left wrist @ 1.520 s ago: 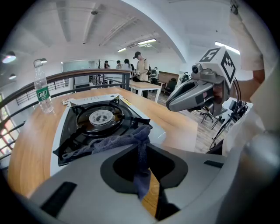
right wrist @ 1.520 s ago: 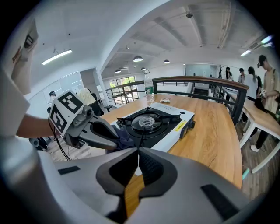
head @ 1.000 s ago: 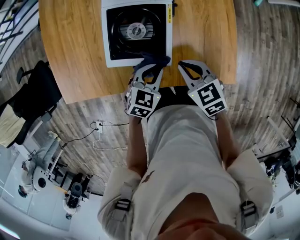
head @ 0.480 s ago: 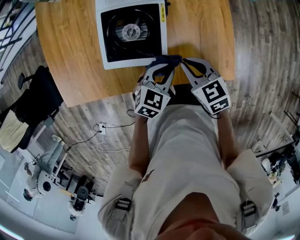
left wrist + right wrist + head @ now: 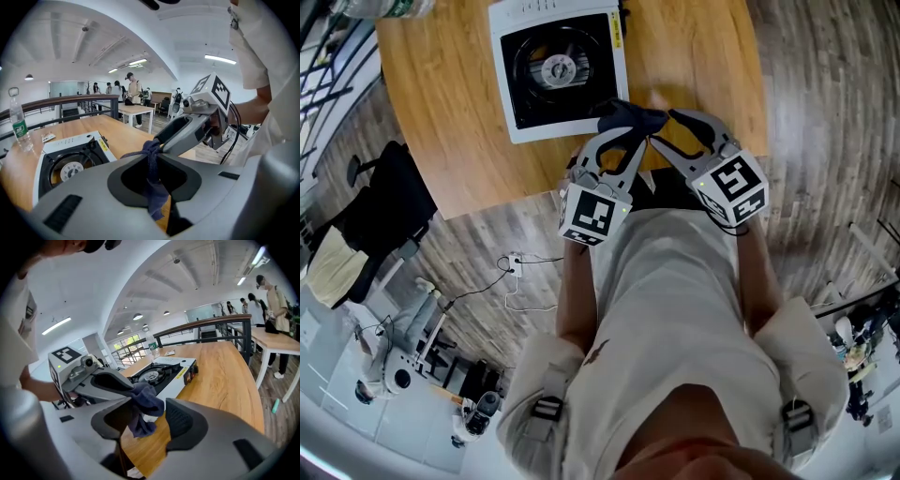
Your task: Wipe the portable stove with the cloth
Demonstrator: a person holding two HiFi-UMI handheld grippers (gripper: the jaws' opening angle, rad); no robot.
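The white portable stove (image 5: 558, 70) with its black burner well sits on the wooden table (image 5: 450, 141). A dark blue cloth (image 5: 628, 114) hangs in the air just off the stove's near right corner. My left gripper (image 5: 617, 129) is shut on the cloth (image 5: 152, 173), bunched between its jaws. My right gripper (image 5: 661, 127) meets it from the right. Its jaws have just been opening and now stand wide apart, with the cloth's (image 5: 145, 404) hanging end between them and the right pad off it. The stove (image 5: 161, 373) lies beyond.
A clear plastic bottle (image 5: 18, 124) stands at the table's far left corner. The table's near edge runs right below both grippers. A black chair (image 5: 384, 202) and floor cables (image 5: 511, 267) lie to the left. People stand by a white table (image 5: 133, 112) far off.
The left gripper has lifted the cloth off the stove's front edge and carried it right, toward the right gripper. The right jaws, shut before, now stand open around the cloth's end.
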